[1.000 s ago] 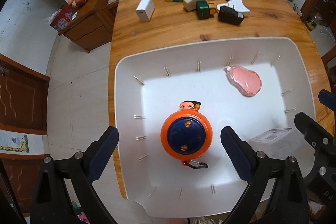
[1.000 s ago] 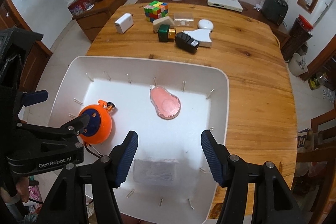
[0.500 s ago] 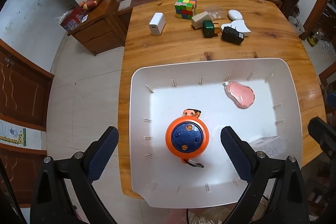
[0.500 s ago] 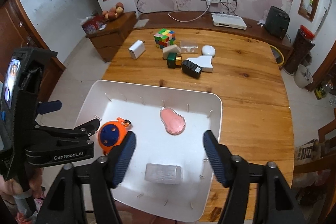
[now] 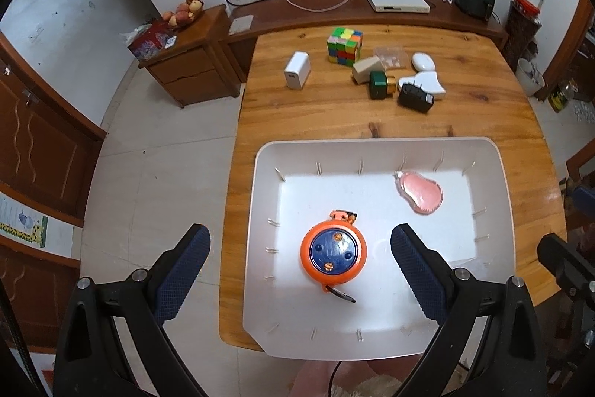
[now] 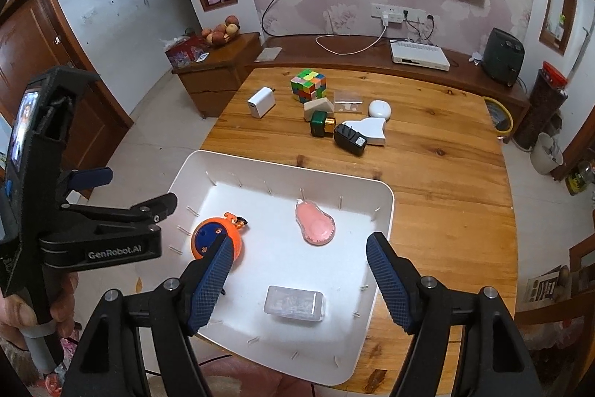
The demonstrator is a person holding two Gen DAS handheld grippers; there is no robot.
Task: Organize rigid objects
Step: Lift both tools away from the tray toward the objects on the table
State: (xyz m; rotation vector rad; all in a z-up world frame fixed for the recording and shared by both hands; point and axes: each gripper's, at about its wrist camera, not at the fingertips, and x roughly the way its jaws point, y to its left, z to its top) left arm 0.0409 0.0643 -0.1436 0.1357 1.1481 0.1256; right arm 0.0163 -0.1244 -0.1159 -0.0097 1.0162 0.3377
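Both grippers, left (image 5: pixel 299 259) & right (image 6: pixel 299 272), now higher above white bin (image 6: pixel 383 207); right jaws wider.

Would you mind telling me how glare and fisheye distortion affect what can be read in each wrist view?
Left wrist view: the white tray floor is overexposed, washing out the clear box behind the right finger; the table edge bows strongly. Right wrist view: the same glare flattens the tray floor, yet the clear box stays readable; walls and door curve at the rim. Both are sharp.
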